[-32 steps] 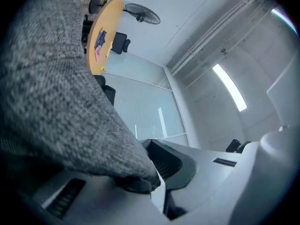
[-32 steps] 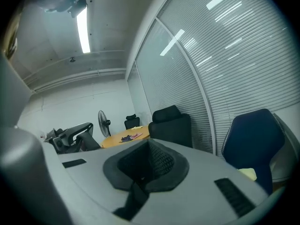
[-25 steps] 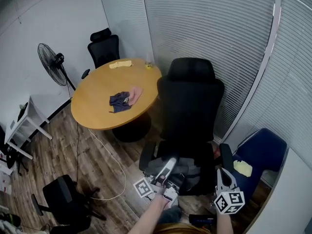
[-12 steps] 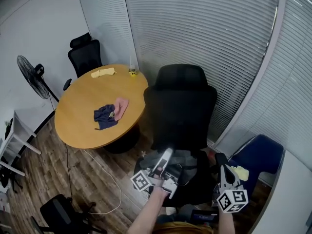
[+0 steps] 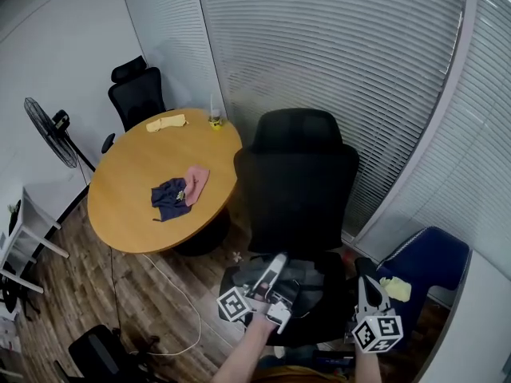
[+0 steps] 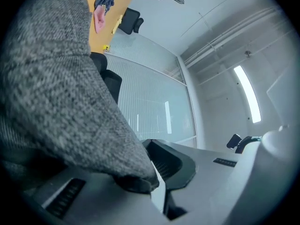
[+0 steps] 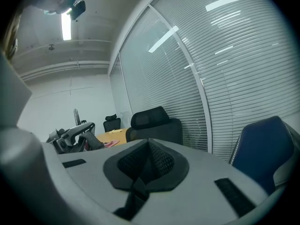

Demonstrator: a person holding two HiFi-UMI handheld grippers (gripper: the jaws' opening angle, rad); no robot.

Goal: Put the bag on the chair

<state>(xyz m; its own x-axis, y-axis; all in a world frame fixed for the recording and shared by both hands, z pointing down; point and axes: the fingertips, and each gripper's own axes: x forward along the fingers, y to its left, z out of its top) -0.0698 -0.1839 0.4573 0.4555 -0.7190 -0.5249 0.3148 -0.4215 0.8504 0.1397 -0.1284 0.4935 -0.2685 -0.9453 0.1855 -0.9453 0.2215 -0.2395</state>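
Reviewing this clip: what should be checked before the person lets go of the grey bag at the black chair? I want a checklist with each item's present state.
1. Left gripper is shut on the grey bag: ok, the fabric is pinched between its jaws.
2. Bag is over the seat of the black chair: ok in the head view.
3. Bag's weight rests on the seat: cannot tell.
4. Right gripper is empty and clear of the bag: ok, it is shut on nothing, off to the side.
5. Seat under the bag is free of other things: cannot tell, the bag hides it.
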